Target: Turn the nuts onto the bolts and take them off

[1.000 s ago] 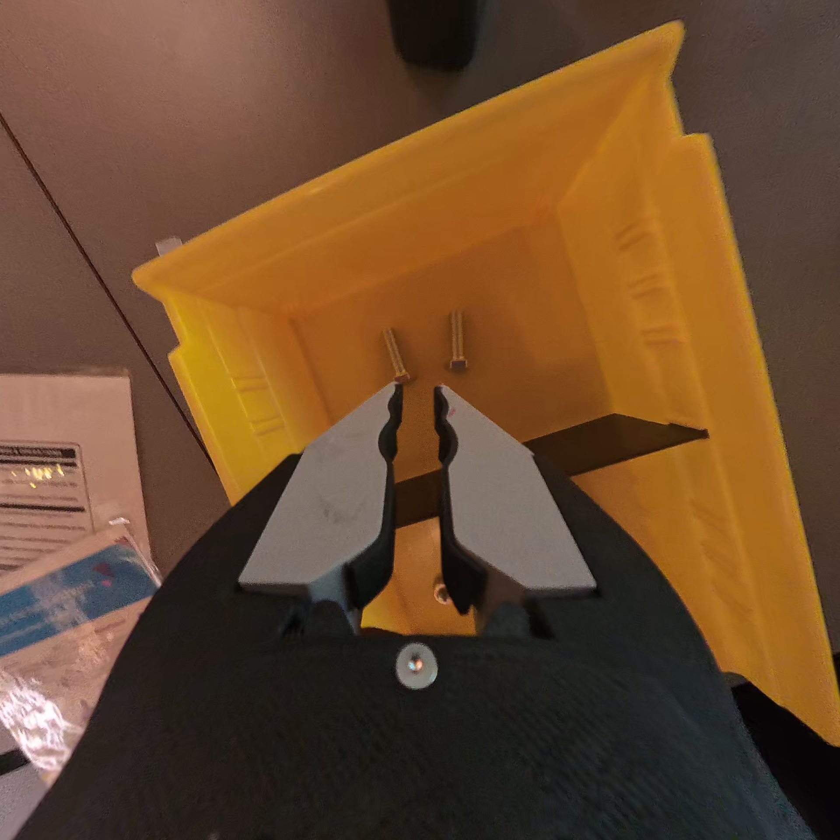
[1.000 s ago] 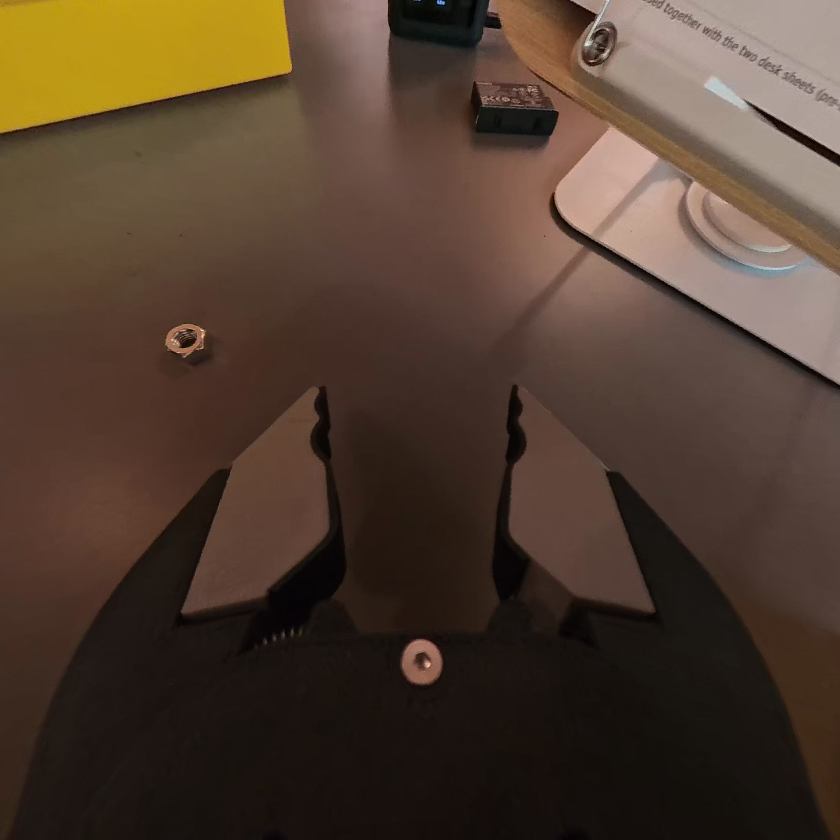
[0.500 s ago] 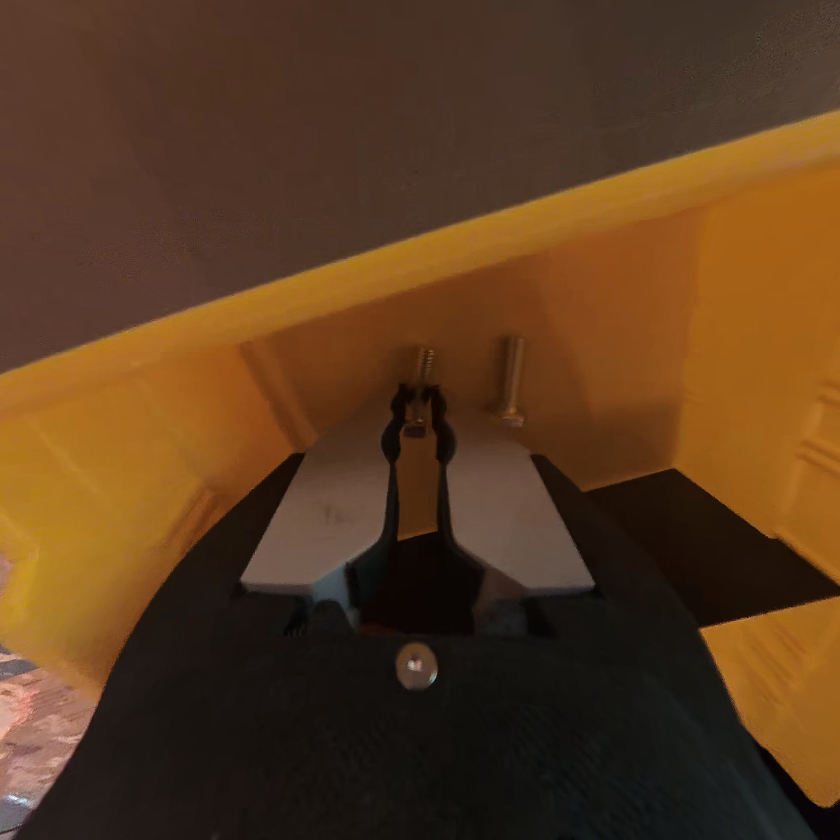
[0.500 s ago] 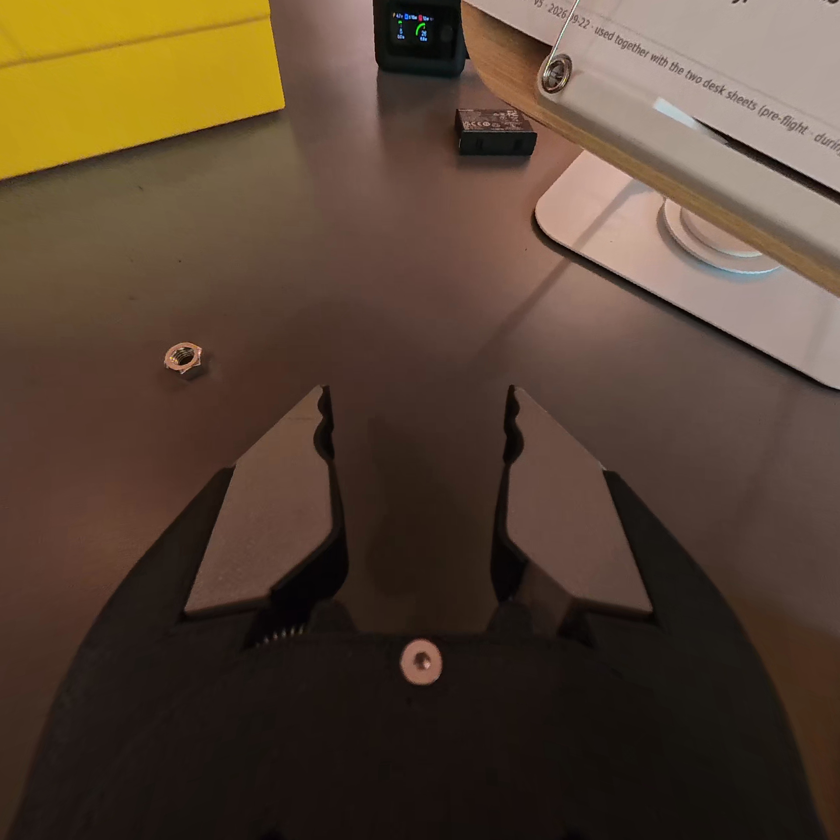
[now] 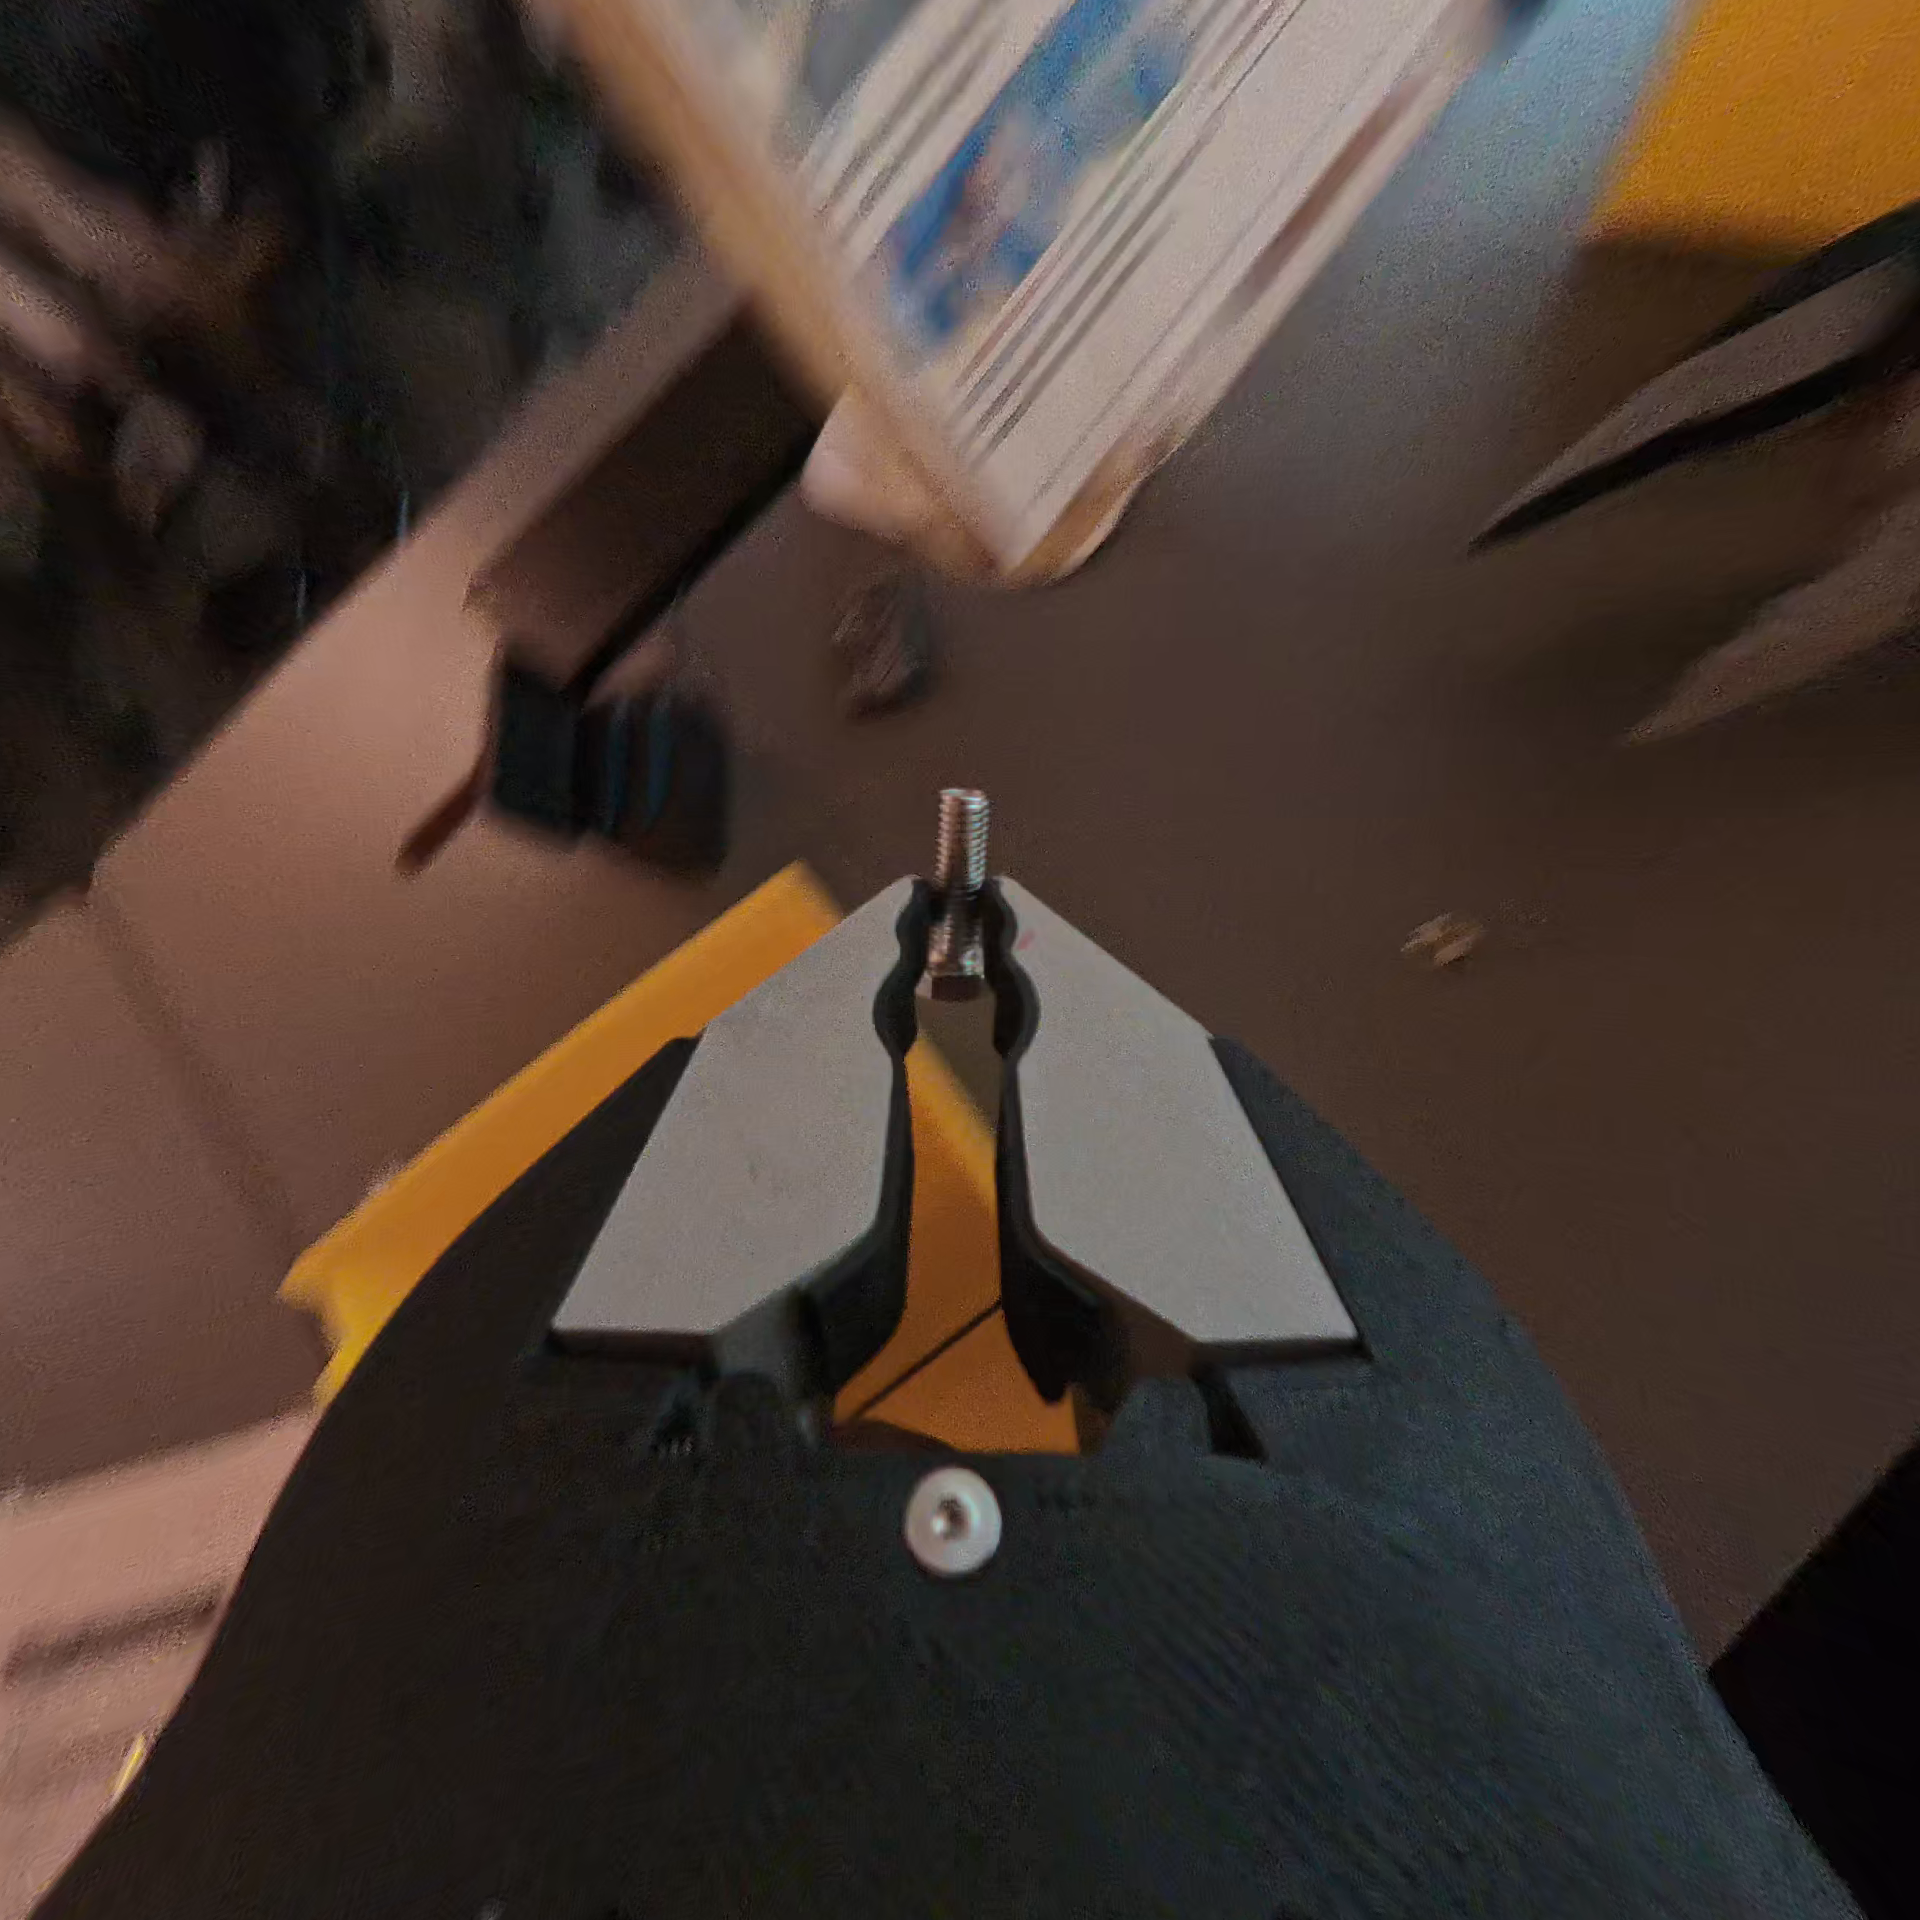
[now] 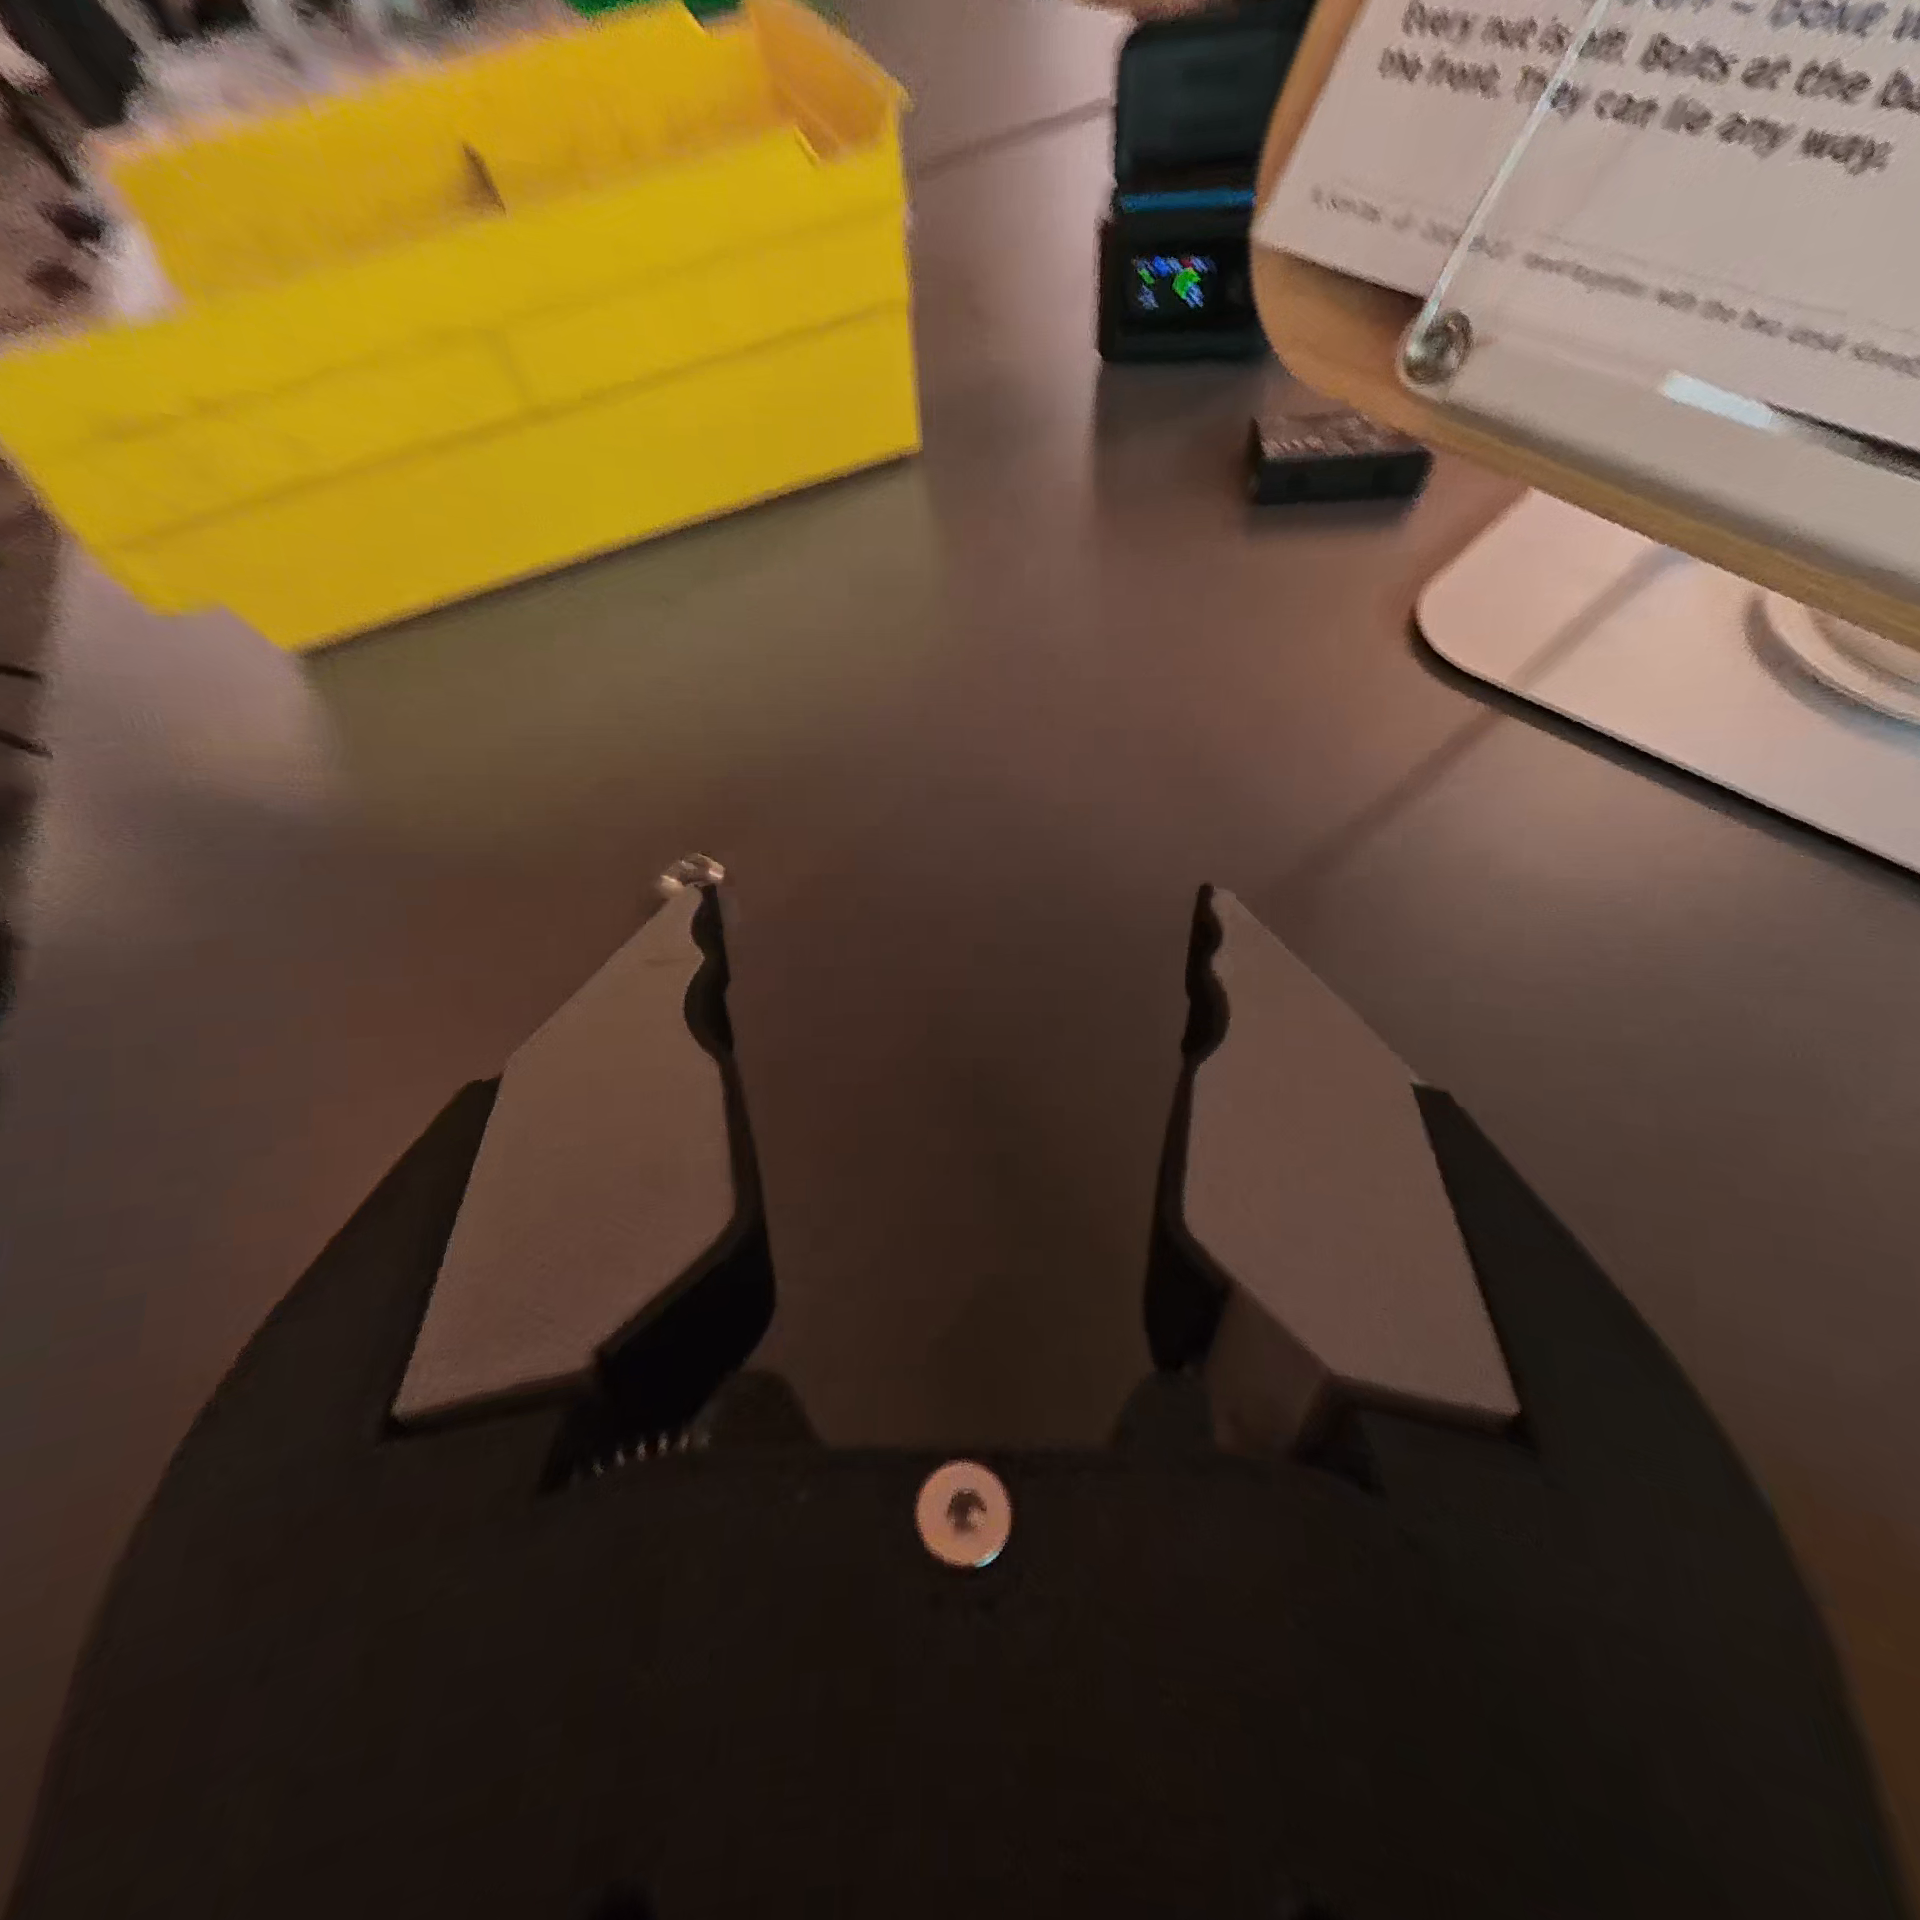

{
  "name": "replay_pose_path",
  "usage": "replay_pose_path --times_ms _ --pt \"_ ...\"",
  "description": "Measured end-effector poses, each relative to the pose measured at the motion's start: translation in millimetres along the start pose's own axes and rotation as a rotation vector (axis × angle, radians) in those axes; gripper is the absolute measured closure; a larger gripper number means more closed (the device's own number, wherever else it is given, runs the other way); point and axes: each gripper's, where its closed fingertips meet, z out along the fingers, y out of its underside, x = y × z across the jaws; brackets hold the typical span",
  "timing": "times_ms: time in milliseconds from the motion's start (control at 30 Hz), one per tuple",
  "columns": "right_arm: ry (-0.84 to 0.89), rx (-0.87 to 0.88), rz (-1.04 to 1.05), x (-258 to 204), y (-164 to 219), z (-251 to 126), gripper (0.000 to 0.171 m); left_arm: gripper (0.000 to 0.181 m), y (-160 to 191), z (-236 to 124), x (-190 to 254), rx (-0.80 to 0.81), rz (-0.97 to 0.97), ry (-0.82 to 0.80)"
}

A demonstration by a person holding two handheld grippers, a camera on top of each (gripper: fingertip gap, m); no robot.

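Left claw (image 5: 958,902) clamped on small silver threaded bolt (image 5: 960,844), thread end poking past the tips, above dark worktop (image 5: 1299,831). Right claw (image 6: 956,906) spread wide, empty; small silver hex nut (image 6: 690,873) on the worktop at its left fingertip, yellow plastic bin (image 6: 499,416) beyond.

Under me lies a dark brown tabletop (image 6: 935,748), dimly lit with a warm cast. To my right a white stand base (image 6: 1621,665) rests on it.

Nut (image 6: 693,871) right of bin (image 6: 499,416)
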Motion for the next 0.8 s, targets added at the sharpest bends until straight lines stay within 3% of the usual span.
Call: replay_pose_path --times_ms 33,167,233,300,400,800 --pt "-0.049 0.039 0.011 -5 -7 -4 0.091 0.174 -23 -5 35 0.102 0.042 0.040" --pt "-0.110 0.269 -0.032 -12 -44 -35 0.104 0.174 -63 7 162 0.360 0.154 0.219" --pt "-0.127 0.352 -0.033 -12 -56 -52 0.112 0.173 -65 32 190 0.419 0.151 0.253" --pt "-0.206 0.433 -0.021 -19 -65 -67 0.131 0.174 -64 54 204 0.458 0.105 0.317" --pt "-0.299 0.478 0.013 -22 -69 -79 0.136 0.173 -62 70 215 0.494 -0.013 0.473" --pt "-0.500 0.357 0.063 -42 -52 -58 0.156 0.174 -46 96 217 0.507 -0.037 0.578"
